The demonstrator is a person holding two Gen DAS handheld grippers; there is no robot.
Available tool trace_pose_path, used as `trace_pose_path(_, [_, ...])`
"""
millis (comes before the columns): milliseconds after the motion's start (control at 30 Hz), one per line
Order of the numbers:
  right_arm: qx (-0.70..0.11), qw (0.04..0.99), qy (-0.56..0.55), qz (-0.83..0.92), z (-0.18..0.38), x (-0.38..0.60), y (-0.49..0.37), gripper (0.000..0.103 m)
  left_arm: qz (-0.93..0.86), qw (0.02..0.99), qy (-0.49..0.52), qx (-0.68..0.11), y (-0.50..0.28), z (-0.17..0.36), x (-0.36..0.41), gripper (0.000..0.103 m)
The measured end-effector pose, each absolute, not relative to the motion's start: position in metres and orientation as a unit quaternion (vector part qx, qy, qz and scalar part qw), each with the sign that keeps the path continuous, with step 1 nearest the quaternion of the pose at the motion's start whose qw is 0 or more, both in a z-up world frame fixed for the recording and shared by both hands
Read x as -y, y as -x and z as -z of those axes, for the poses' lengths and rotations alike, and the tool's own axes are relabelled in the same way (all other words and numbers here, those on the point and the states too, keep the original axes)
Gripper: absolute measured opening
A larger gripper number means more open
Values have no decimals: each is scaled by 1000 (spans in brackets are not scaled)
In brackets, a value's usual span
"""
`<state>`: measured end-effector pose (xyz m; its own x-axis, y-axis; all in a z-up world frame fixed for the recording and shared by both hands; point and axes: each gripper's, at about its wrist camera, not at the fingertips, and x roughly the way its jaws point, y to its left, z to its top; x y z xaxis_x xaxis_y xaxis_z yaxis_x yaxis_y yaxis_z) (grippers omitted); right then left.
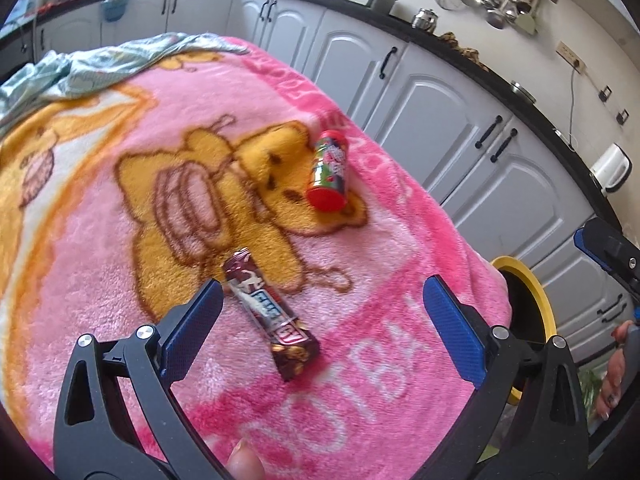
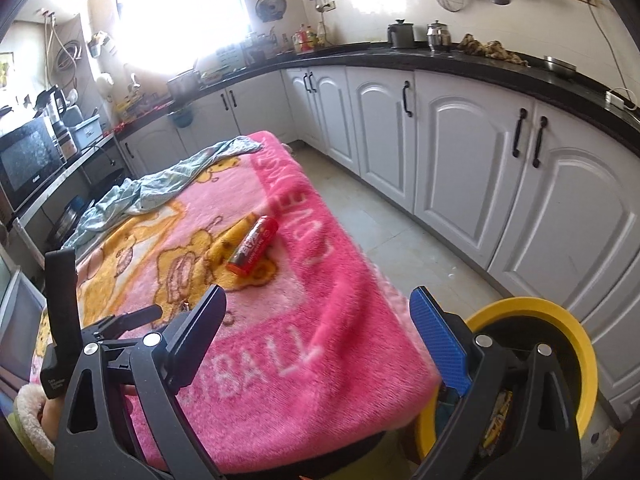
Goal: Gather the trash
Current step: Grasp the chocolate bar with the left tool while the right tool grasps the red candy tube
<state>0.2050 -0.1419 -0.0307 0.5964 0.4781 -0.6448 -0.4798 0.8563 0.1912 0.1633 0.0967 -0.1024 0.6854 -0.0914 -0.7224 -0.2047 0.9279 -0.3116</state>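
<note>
Wrappers already lie inside the yellow bin [image 2: 560,320] beside the table. Both the left gripper [image 1: 320,312] and right gripper [image 2: 320,320] are spread wide, empty. On the blanket [image 1: 120,220], the candy bar [image 1: 272,316] nearest, then the red-capped tube [image 1: 329,172], remain.

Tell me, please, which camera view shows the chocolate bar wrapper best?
The left wrist view: the chocolate bar wrapper lies whole on the pink blanket, between the open fingers of the left hand-held gripper. In the right wrist view it is not visible; the left hand-held gripper's body seems to cover that spot.
</note>
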Motion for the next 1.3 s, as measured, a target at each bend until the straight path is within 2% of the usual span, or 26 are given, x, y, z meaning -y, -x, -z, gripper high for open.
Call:
trace_pose_path(167, [-376, 884, 8, -278, 42, 121, -219, 90, -39, 888, 205, -409, -166, 116, -105, 91])
trace_pose_path(200, [-378, 883, 9, -278, 44, 118, -222, 90, -40, 886, 208, -412, -167, 119, -107, 90])
trace_pose_path(267, [-385, 878, 8, -283, 49, 108, -229, 90, -43, 884, 209, -415, -168, 124, -109, 81])
trace_pose_path(333, [-391, 874, 9, -287, 53, 100, -234, 90, -48, 883, 209, -417, -168, 128, -110, 80])
trace_pose_path(367, [-395, 872, 10, -290, 55, 93, -238, 90, -50, 884, 205, -417, -168, 128, -110, 73])
trace_pose_path(500, [-408, 862, 11, -300, 65, 72, -249, 90, -68, 888, 180, -418, -168, 131, -112, 59])
trace_pose_path(633, [-429, 847, 16, -314, 79, 45, -265, 90, -81, 890, 166, -417, -168, 132, -117, 34])
trace_pose_path(800, [-455, 828, 27, -326, 97, 8, -282, 90, -80, 892, 159, -415, -167, 132, -119, 29])
trace_pose_path(1067, [-488, 816, 31, -310, 120, -32, -315, 67, -76, 892, 169, -412, -165, 133, -123, 24])
trace_pose_path(1233, [-508, 810, 21, -292, 138, -33, -327, 34, -72, 892, 173, -412, -164, 134, -125, 22])
trace_pose_path(1300, [-501, 813, 23, -296, 139, -28, -324, 32, -71, 892, 173, -412, -165, 134, -125, 22])
